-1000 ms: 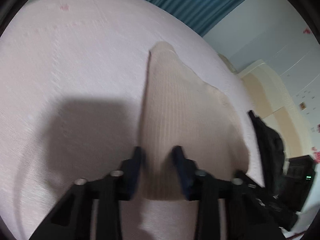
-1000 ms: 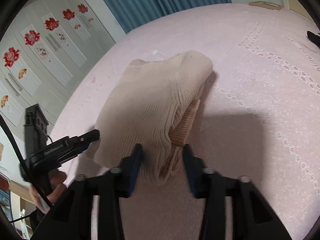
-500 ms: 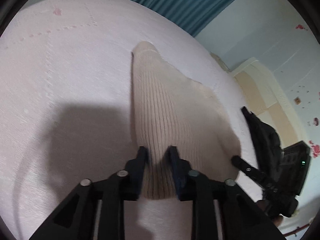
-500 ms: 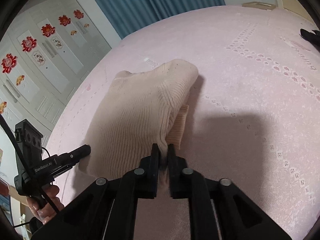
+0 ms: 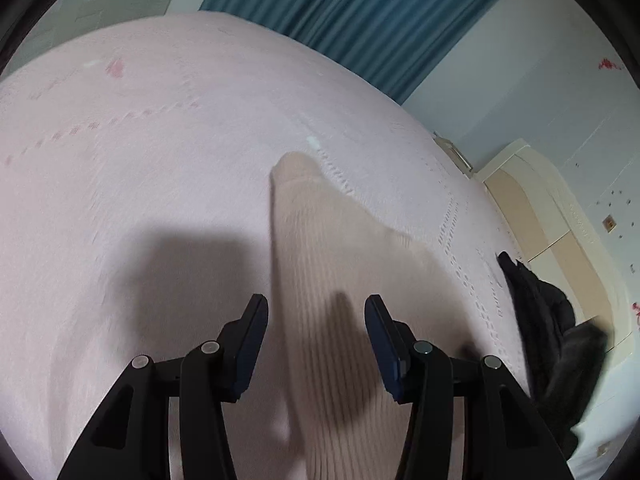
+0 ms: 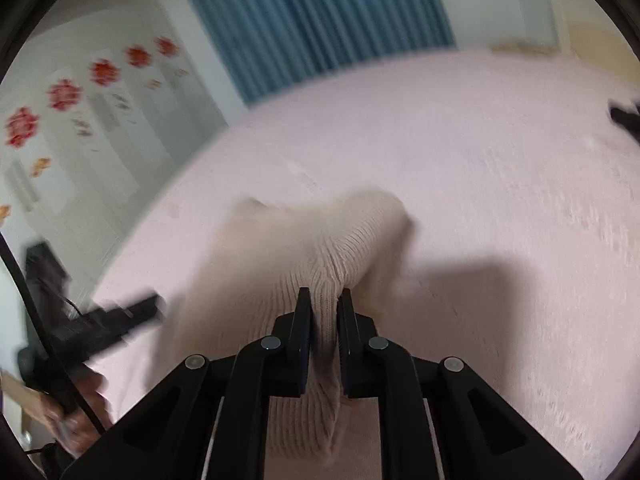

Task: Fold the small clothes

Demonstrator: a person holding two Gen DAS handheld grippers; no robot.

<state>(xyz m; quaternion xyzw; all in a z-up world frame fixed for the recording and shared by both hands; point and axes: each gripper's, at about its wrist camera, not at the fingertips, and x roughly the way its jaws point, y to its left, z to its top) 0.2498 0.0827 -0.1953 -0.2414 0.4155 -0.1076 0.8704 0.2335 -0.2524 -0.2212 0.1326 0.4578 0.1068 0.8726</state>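
A beige ribbed knit garment (image 5: 320, 264) lies on the pink bedspread (image 5: 120, 184). My left gripper (image 5: 316, 312) is open, its fingers astride the garment's near end and apart from the cloth. In the right wrist view my right gripper (image 6: 324, 304) is shut on a pinched fold of the same garment (image 6: 304, 248) and holds it raised off the bed. The left gripper (image 6: 120, 316) shows at the left of that view, blurred.
A dark bundle of clothing (image 5: 540, 320) lies at the bed's right edge. Blue curtains (image 5: 360, 20) hang behind the bed. A wardrobe with red flower stickers (image 6: 64, 96) stands at the left. Both views are motion-blurred.
My left gripper was closing on the garment and has now opened and let go. My right gripper stays shut on the garment and has lifted it.
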